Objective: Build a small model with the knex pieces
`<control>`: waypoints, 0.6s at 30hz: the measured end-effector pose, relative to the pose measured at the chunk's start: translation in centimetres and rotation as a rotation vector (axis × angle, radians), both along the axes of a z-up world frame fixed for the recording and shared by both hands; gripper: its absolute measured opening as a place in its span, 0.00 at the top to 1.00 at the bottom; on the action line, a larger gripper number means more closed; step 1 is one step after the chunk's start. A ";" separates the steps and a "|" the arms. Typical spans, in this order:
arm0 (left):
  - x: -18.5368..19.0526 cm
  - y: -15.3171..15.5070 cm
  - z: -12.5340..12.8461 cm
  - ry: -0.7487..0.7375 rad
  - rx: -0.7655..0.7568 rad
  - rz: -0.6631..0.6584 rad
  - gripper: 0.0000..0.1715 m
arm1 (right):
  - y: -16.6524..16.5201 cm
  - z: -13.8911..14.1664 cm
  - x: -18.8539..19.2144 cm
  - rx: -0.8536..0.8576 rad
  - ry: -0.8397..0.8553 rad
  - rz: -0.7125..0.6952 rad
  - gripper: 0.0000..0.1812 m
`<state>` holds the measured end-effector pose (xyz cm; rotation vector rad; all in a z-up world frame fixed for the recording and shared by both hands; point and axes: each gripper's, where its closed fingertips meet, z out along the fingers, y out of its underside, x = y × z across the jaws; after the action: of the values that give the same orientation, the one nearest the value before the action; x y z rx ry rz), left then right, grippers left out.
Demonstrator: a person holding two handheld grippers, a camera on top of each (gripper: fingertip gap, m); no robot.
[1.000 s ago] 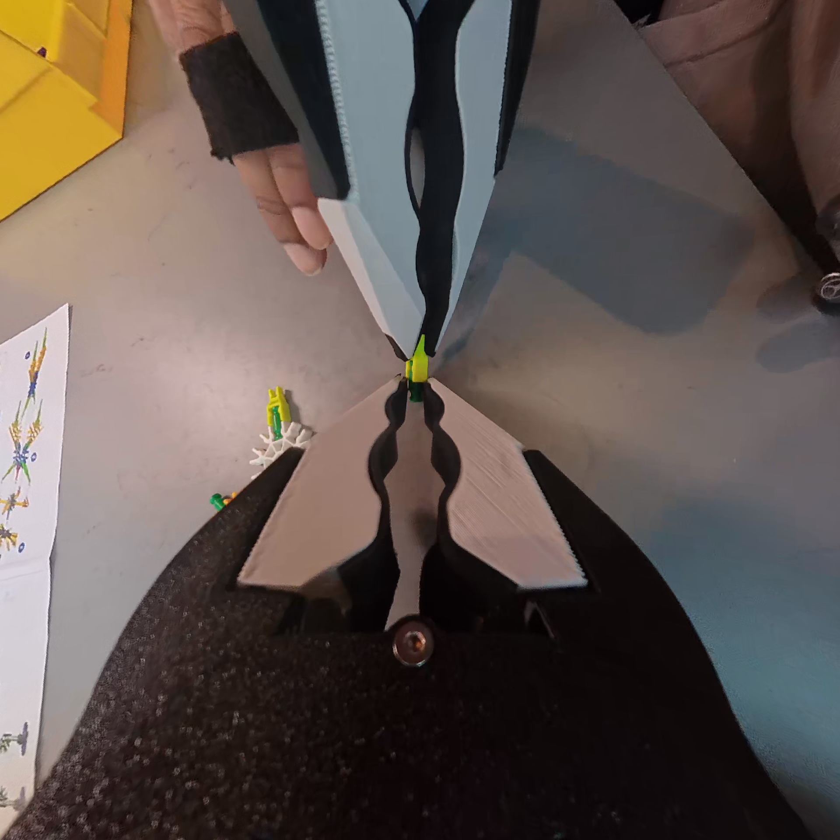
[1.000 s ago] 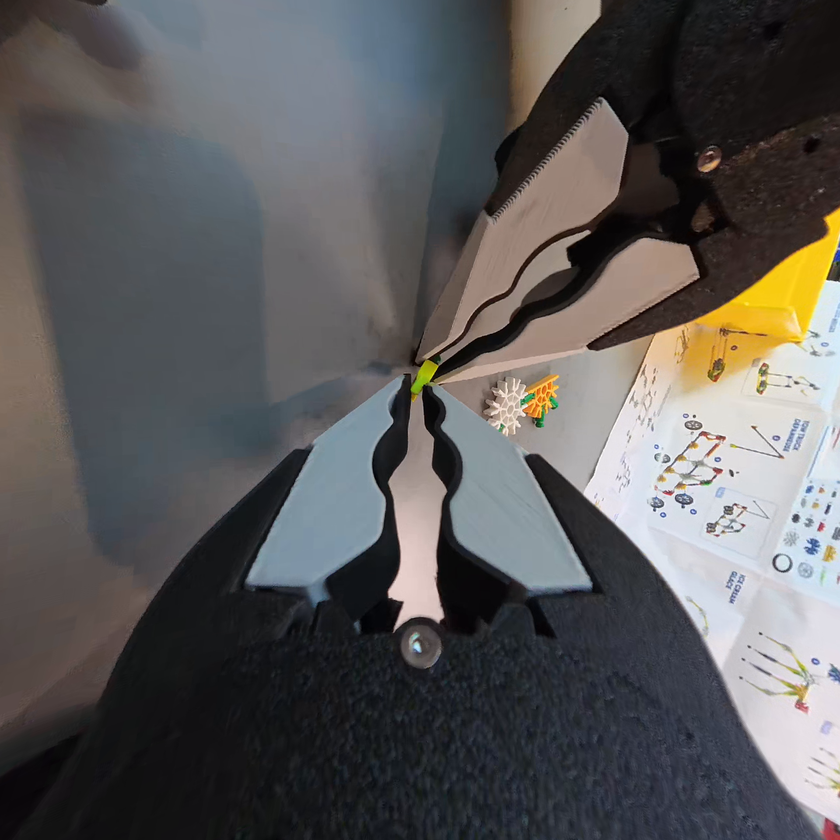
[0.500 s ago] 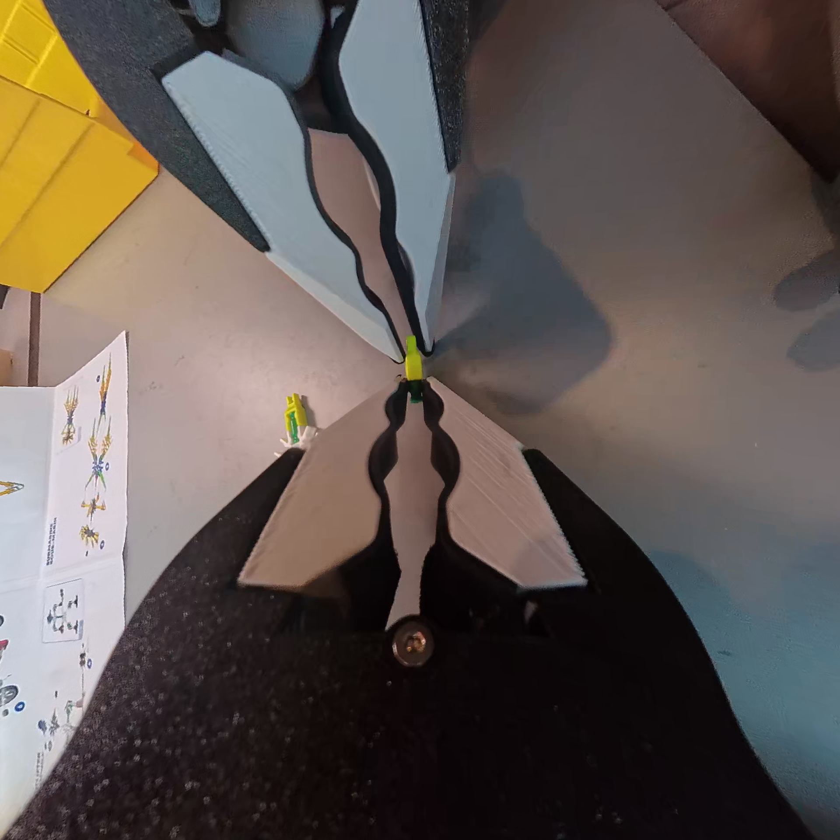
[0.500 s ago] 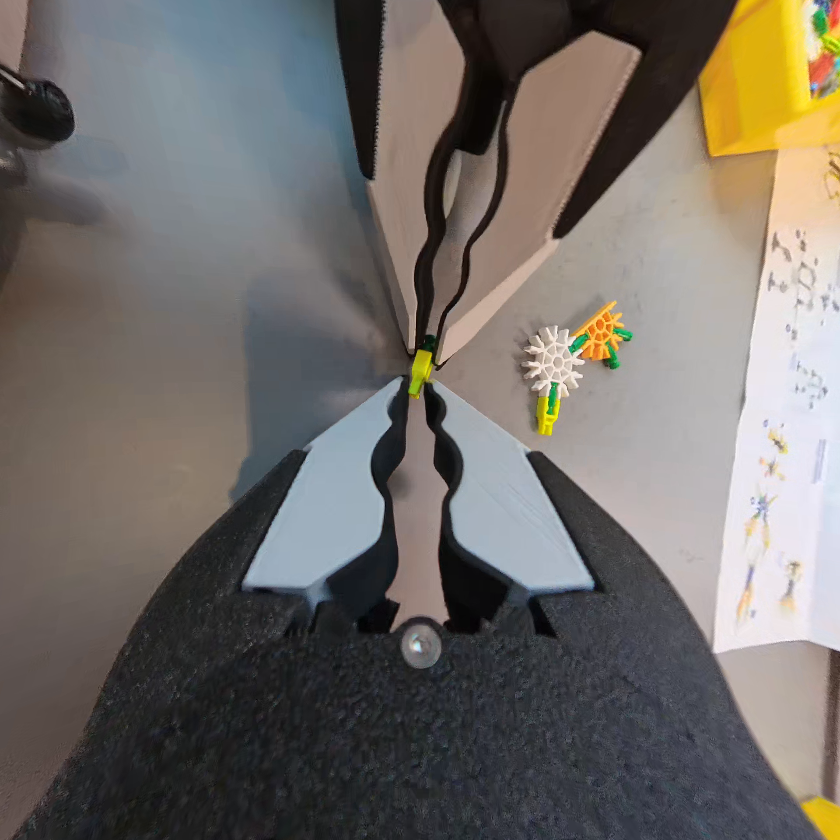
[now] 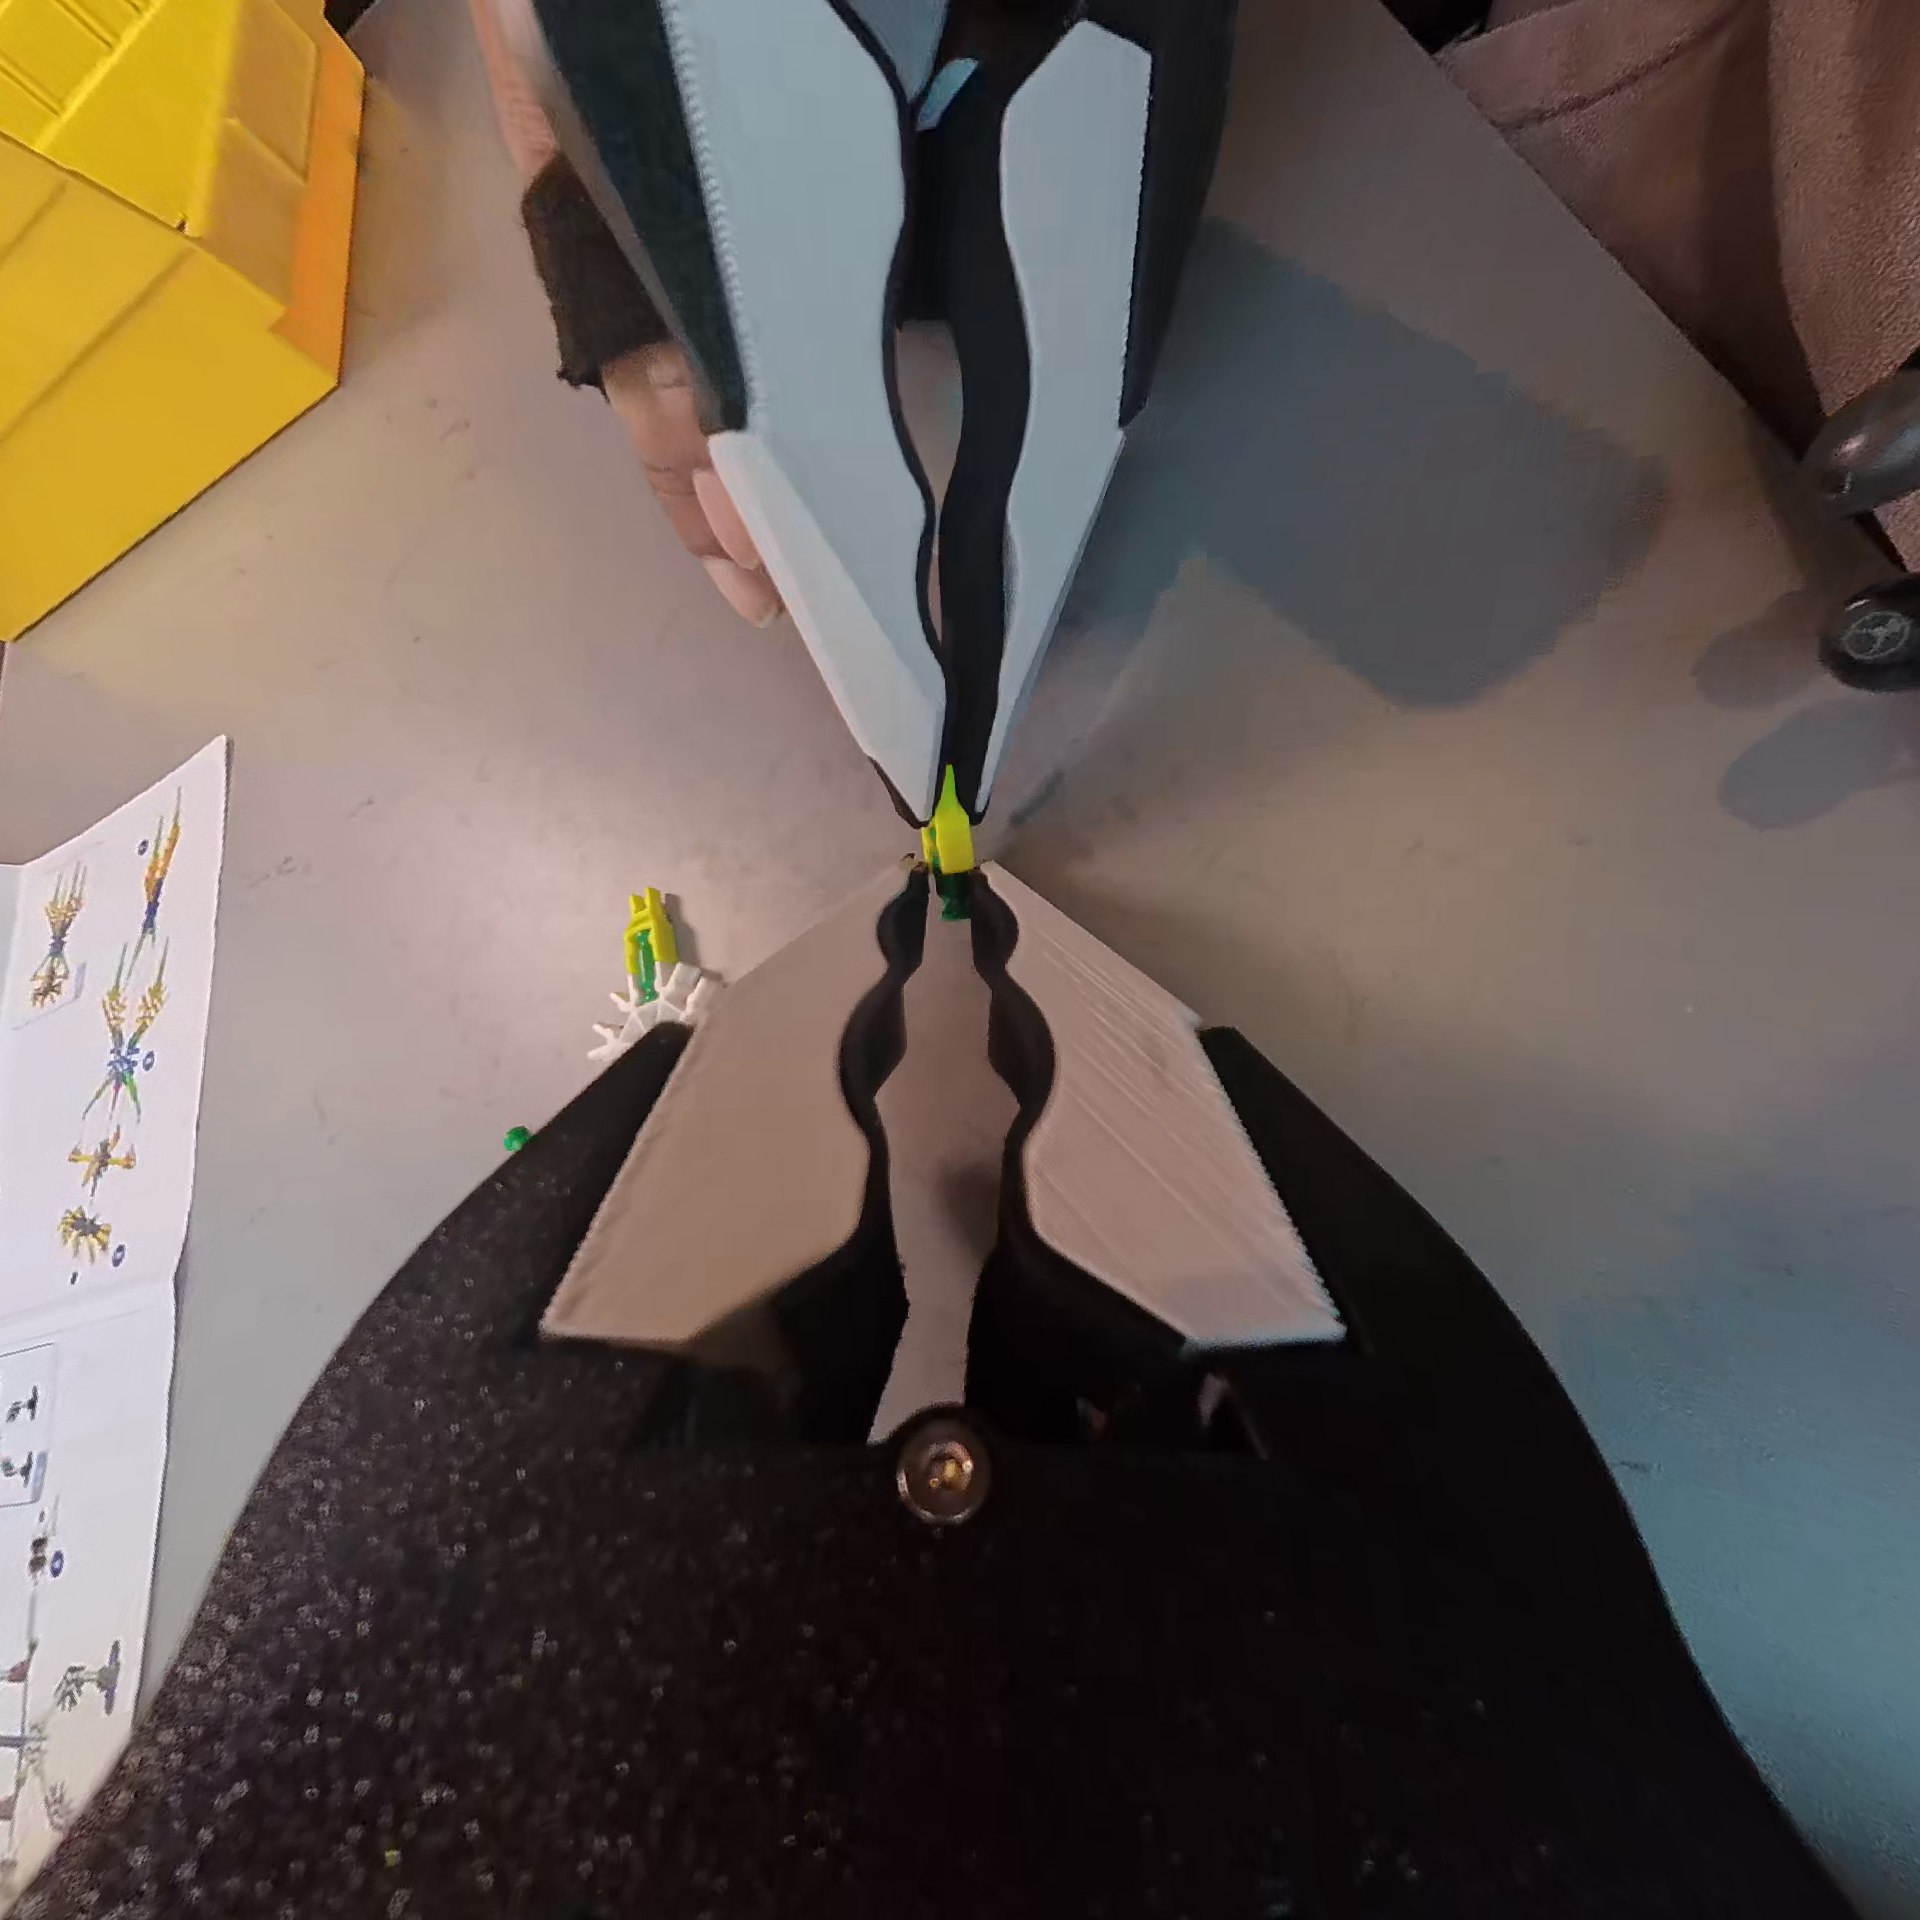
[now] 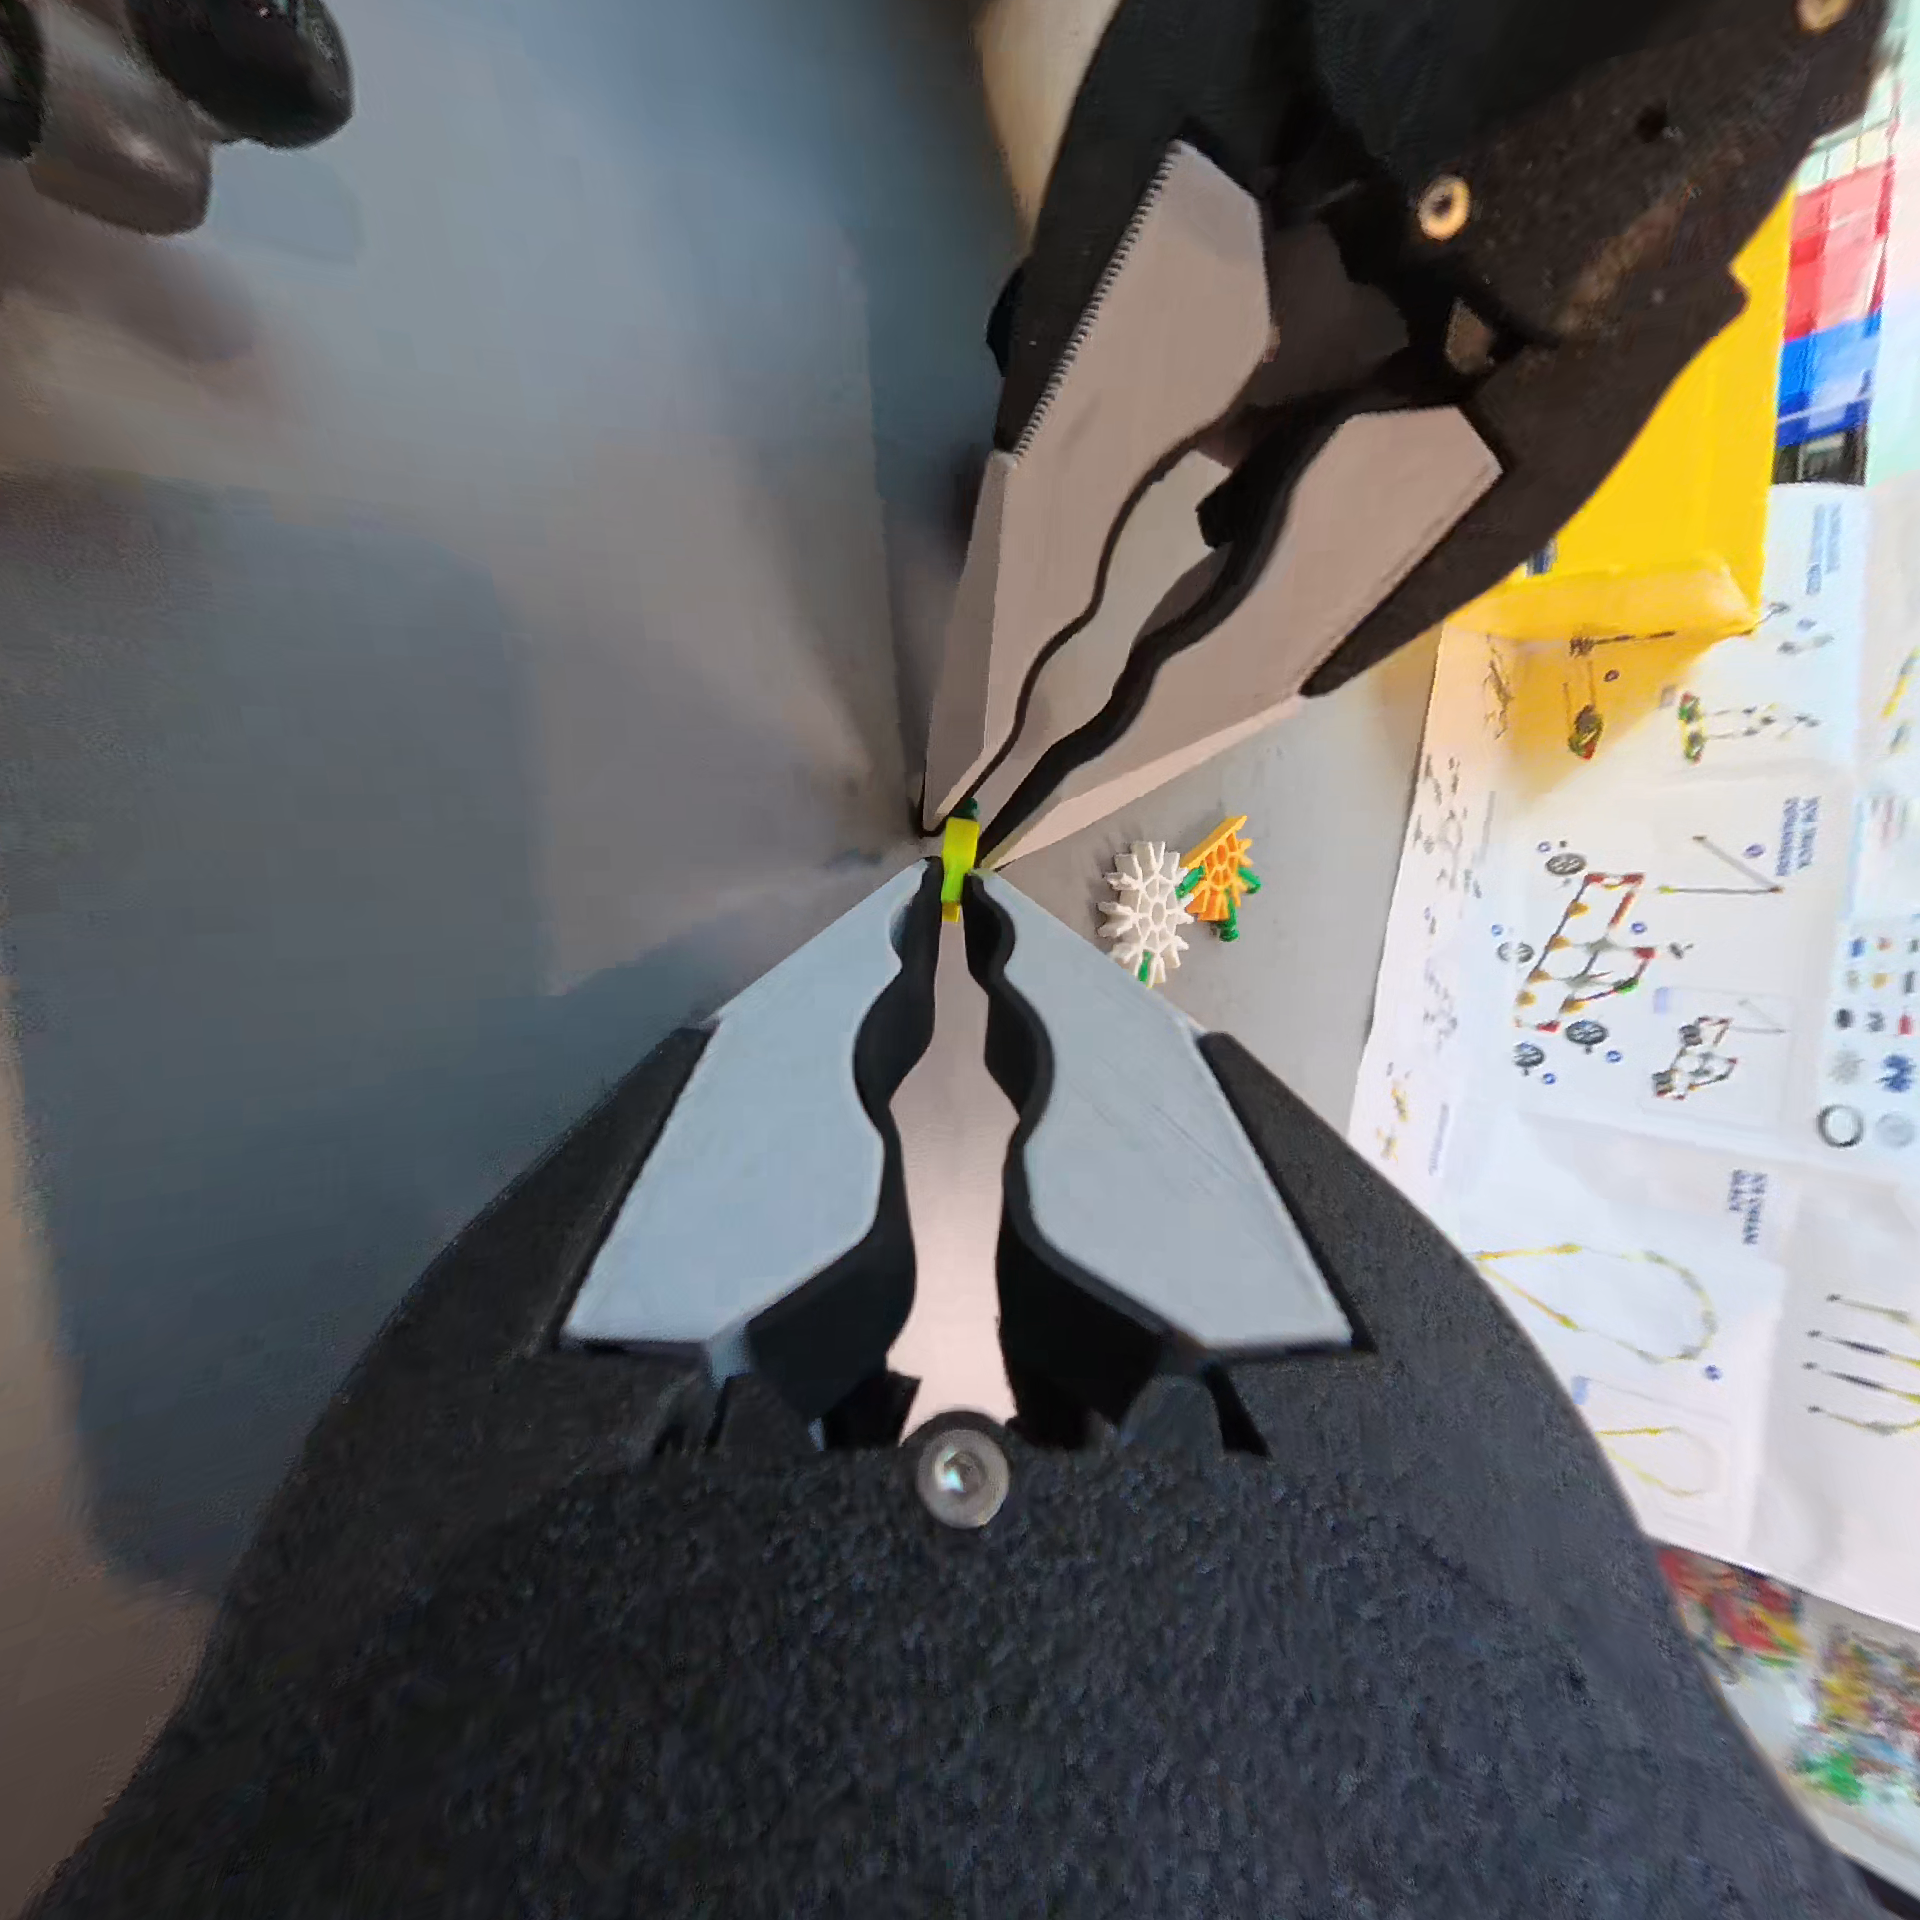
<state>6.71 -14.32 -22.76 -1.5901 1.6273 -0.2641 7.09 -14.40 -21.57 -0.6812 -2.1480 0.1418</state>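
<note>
1. Tabletop (image 5: 1455,1039), grey, fills both views; a dropped piece lands on it and could bounce toward the edge at upper right of the left wrist view, where a chair castor (image 5: 1870,634) shows.
2. Yellow box (image 5: 135,312) at upper left of the left wrist view, well apart from the grip point; no risk there.
3. Instruction sheet (image 6: 1662,1039) at right of the right wrist view, flat on the table, near the loose parts.
4. Left gripper (image 5: 948,878), grey fingers pressed together, pinching the green rod end (image 5: 951,902) at frame centre.
5. Right gripper (image 6: 951,883), blue-grey fingers pressed together, pinching the yellow-green connector (image 6: 956,847) at frame centre, tip to tip with the left one.
6. Person's hand (image 5: 717,520) behind the right gripper, upper centre of the left wrist view.
7. White snowflake-and-orange assembly (image 6: 1174,899) lies on the table right of centre, apart from both grippers.
8. Risk, my judgement: both holds sit on the very tips, so any twist or misaligned push could pop the tiny joined piece out, or shear the rod from the connector. Cannot tell how far the rod is seated.
</note>
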 end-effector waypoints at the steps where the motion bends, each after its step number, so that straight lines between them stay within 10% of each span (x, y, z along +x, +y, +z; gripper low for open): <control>1: -0.1 -0.2 0.0 -0.002 -0.031 0.000 0.95 | -0.2 0.1 -0.1 0.055 -0.011 0.029 0.99; 10: -0.5 -2.0 -0.2 -0.091 -0.403 0.045 0.96 | -1.5 0.0 -0.4 0.363 -0.112 0.218 0.99; 18: -0.5 -2.1 -0.3 -0.030 -0.389 -0.019 0.97 | -2.1 -0.8 0.0 0.401 -0.236 0.370 0.99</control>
<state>6.21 -16.42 -23.02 -1.8458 1.6378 -0.6428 7.11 -16.51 -22.35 -0.0673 -2.4138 -0.1796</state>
